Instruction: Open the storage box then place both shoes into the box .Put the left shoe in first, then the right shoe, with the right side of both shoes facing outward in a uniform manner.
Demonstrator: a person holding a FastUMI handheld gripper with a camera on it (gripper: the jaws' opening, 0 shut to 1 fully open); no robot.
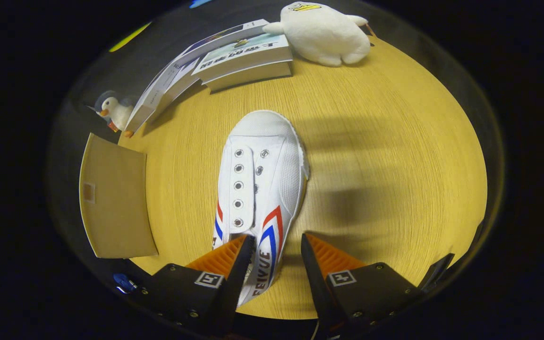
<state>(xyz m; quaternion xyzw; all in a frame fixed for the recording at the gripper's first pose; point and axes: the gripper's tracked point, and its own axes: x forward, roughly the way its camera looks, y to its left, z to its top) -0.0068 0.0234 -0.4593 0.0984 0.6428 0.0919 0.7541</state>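
While fingers (pixel 276 257) spread around white shoe (pixel 260 184) heel on table (pixel 385 156), box (pixel 114 198) sits beside, contents unseen.

A white shoe (pixel 260 189) with red and blue chevron stripes lies on the yellow wood-grain table (pixel 395 141). Beyond the shoe sit a white plush toy (pixel 324 33) and pale-covered books (pixel 243 59); left of it, a tan box (pixel 114 198).
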